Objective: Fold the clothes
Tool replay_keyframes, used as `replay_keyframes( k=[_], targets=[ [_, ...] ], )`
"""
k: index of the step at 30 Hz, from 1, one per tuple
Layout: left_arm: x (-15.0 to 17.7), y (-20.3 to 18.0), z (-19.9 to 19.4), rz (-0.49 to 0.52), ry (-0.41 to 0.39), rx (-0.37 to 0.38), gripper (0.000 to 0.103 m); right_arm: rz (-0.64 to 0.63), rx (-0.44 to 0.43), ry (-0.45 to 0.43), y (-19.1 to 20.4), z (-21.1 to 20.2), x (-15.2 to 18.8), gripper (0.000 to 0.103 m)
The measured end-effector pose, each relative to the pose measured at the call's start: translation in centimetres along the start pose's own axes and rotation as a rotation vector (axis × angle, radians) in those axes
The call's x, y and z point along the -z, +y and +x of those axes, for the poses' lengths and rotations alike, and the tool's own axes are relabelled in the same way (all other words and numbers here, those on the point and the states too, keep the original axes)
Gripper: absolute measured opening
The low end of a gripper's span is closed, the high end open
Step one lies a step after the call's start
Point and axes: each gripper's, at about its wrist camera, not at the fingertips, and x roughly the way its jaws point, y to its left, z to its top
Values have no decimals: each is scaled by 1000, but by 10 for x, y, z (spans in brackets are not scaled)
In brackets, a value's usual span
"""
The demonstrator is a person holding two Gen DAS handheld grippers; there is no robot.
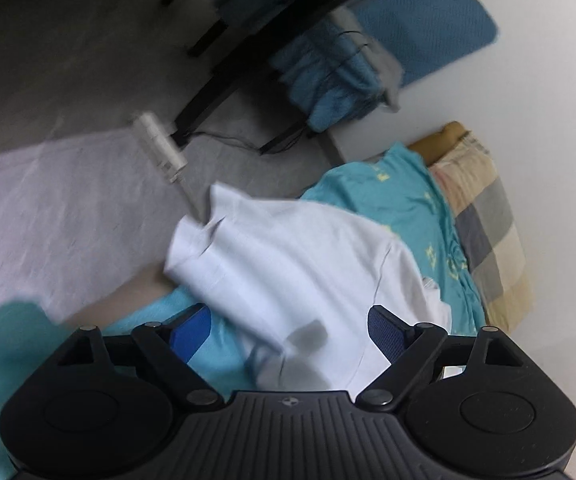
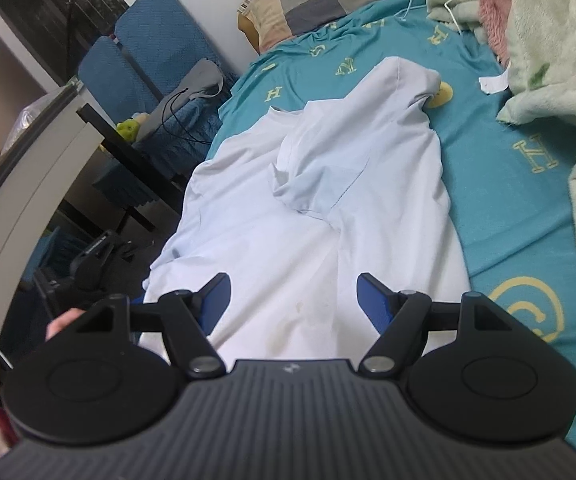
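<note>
Both of your grippers stand wide apart and hold nothing. One white shirt (image 2: pixel 315 184) lies on the teal bed sheet (image 2: pixel 519 216), spread but crumpled; one part of it is turned over onto the middle, and its left side hangs toward the bed edge. Your right gripper (image 2: pixel 293 300) hovers over the near end of the shirt, fingers parted, with cloth showing between them; whether they touch it you cannot tell. Your left gripper (image 1: pixel 289 330) is also released, low over the shirt's side, and this view is blurred.

You could read this in two ways: a shirt partly laid over and waiting for more folds, or a shirt just dropped in a heap. In both cases it is not a neat flat package now. A next grasp would need a clear edge or corner, both fingers around one layer only, since the cloth is thin and wrinkles easily
</note>
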Motion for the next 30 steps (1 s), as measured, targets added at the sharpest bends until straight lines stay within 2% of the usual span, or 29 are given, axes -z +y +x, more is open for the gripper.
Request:
replay_keyframes(
  k=[3,5,7,8,10,11,15,19,23,25,30],
  targets=[
    [-6,-5,17,49,-13,-15,86,29,-2,21,-5,5,0,72],
    [-11,-9,26,69,-25,-36,77,48,-4,31,-9,8,-1,72],
    [-16,-13,33,89,-32,-62,55,60,-7,28,-10,7,-2,72],
    [-19,-15,37,99,-35,-75,48,66,-8,23,-11,6,-3,72],
    [-24,-19,44,121,-43,-101,13,73,-10,12,-12,3,-4,72],
    [-26,-26,44,163,-56,-114,8,75,-10,7,-13,1,-4,72],
    [-22,-69,35,401,-129,-150,4,90,-4,-4,-17,-4,-6,73],
    [-7,-128,20,637,-186,-167,4,108,-7,-26,-20,-10,-8,73],
    [28,-198,6,842,-227,-101,4,148,25,-43,-28,-18,-10,73],
    [53,-232,2,939,-224,-50,4,173,55,-59,-36,-23,-11,73],
    [138,-268,20,1083,-134,50,4,246,116,-105,-57,-38,-14,73]
  ],
)
